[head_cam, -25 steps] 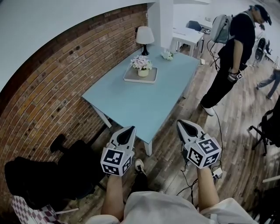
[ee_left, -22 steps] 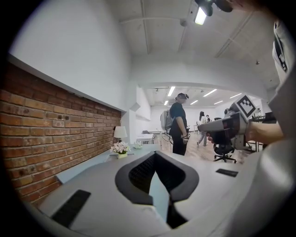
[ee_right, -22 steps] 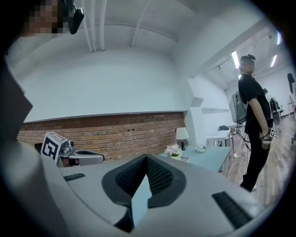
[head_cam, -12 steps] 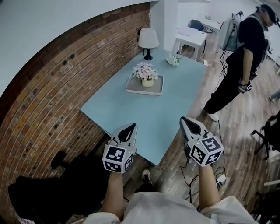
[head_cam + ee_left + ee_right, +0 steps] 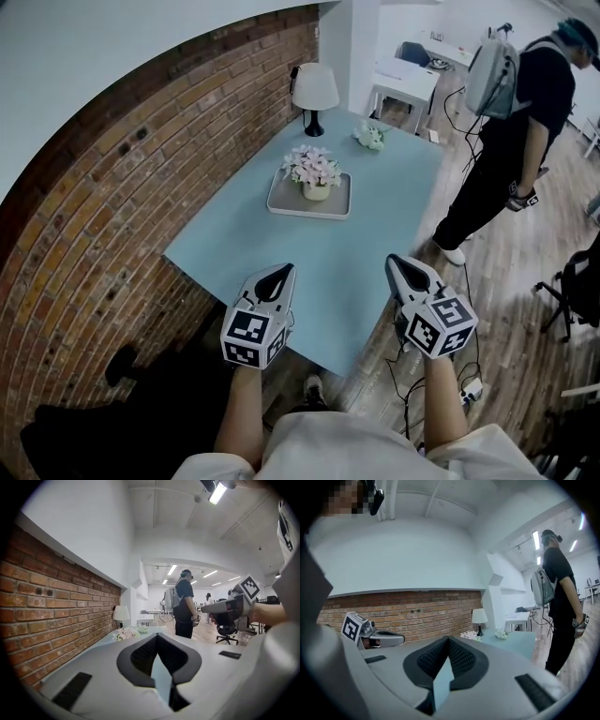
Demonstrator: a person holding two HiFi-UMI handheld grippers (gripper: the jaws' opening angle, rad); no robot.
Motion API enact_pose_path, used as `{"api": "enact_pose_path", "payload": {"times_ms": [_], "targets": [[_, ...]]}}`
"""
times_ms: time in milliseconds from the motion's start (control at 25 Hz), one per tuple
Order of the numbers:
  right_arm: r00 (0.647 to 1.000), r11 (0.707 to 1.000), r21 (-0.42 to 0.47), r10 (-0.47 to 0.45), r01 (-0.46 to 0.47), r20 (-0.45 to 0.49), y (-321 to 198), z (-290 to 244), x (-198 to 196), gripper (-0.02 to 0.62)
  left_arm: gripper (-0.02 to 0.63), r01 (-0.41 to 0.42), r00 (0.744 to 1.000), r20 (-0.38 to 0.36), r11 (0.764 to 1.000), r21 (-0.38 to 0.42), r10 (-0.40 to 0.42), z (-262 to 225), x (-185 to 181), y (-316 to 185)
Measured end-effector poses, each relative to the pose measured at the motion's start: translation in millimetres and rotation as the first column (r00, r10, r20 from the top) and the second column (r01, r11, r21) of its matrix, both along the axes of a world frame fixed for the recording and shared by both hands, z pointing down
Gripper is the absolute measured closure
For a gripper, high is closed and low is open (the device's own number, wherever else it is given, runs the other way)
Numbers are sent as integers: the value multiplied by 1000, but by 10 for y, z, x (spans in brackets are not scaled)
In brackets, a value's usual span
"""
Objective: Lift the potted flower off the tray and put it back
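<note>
Pink and white blossoms top the potted flower [image 5: 314, 173], which stands upright in a pale pot on the tray [image 5: 289, 205], toward the tray's far side. The tray lies flat on the light blue table [image 5: 375, 239]. A lamp [image 5: 314, 92] stands beyond the tray, near the brick wall [image 5: 122, 206].

The left gripper [image 5: 276, 275] and the right gripper [image 5: 403, 269] hover on the near side of the tray, well apart from it, above the table's near edge. Both point toward the tray. Each has its jaws pressed together with nothing between them.

Step in hand, as judged: approach. The lift has not begun.

Next move, as judged:
1. Bring the grippers up to the tray.
2. Open the jaws to the pot's width.
3. Close on the pot below the blossoms.
4. Raise it straight up.
</note>
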State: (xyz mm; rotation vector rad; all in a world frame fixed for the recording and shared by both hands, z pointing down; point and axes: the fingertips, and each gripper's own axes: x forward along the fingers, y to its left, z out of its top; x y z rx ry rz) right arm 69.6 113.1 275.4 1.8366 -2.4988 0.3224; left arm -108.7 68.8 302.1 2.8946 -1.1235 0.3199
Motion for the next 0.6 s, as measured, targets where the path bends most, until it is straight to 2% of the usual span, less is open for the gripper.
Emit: {"api": "enact_pose_path", "payload": {"times_ms": [160,400,600], "targets": [[1000,1000,-20,17,-17,0,-203,57,-38,578,574,17,1000,-7,1000,-15,-17,46,-88,-258],[998,998,-21,56,-56,17,-426,116,-42,578,574,-10,1000,-23,999,-36,9,161,-151,-555],[995,995,-10,99,-99,4,-649,151,-14,577,575,0,998,-64,1000,12,0,93,-217,-810]]}}
